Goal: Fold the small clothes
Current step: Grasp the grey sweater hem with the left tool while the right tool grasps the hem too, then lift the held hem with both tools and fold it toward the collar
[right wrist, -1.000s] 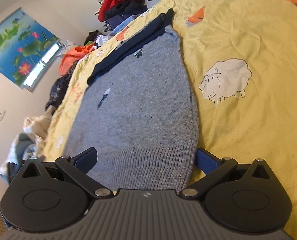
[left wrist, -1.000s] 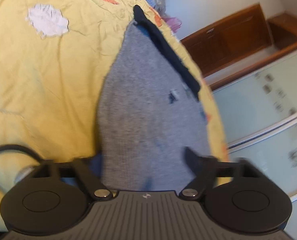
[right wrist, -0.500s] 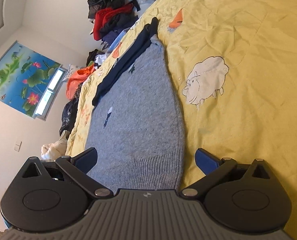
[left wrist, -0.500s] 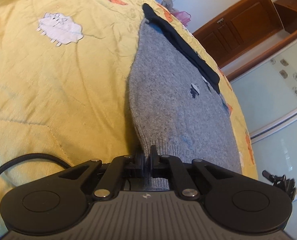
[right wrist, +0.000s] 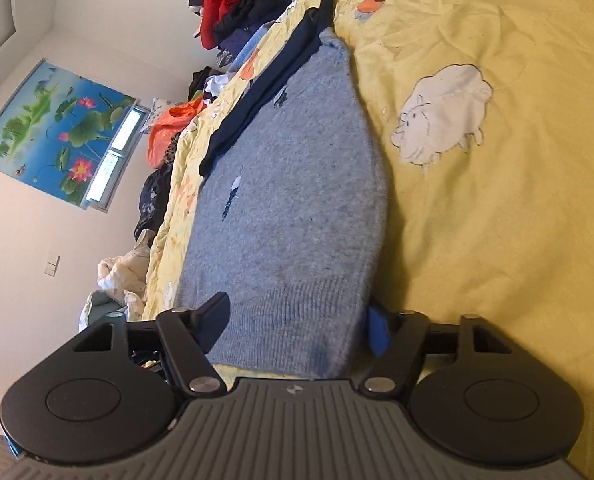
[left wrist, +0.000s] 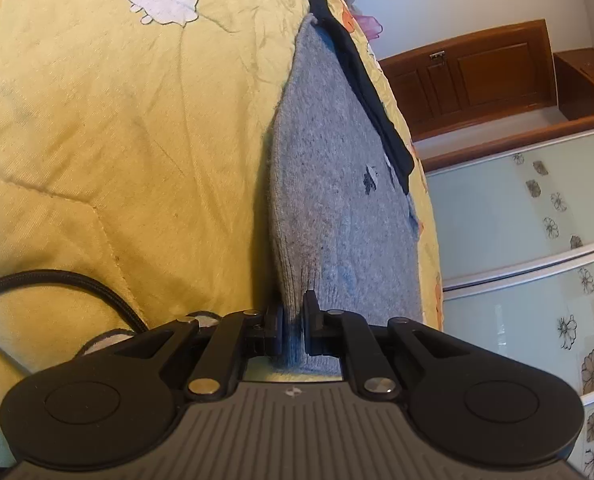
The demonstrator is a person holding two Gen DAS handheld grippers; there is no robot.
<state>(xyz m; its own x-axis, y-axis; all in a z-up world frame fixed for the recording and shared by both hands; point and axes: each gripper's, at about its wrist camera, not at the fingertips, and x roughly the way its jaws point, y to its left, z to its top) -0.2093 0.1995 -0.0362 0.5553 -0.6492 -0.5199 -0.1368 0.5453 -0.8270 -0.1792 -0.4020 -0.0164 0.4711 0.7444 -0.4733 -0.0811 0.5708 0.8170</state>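
Sweater (left wrist: 337, 208) lies flat on the yellow bed (left wrist: 97, 140). Left claw (left wrist: 293, 324) is clamped on its ribbed hem corner; right claw (right wrist: 297, 326) straddles the opposite hem, spread wide, not gripping. Likely paired corner holds for lifting the hem into a fold.

Left hand-held gripper (left wrist: 292, 326) clamped, right hand-held gripper (right wrist: 297, 322) spread wide

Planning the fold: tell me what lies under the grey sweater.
The grey sweater lies flat on the yellow quilt, which shows all around it. A dark navy garment runs along its far edge, partly tucked beneath. Anything else under the knit is covered.
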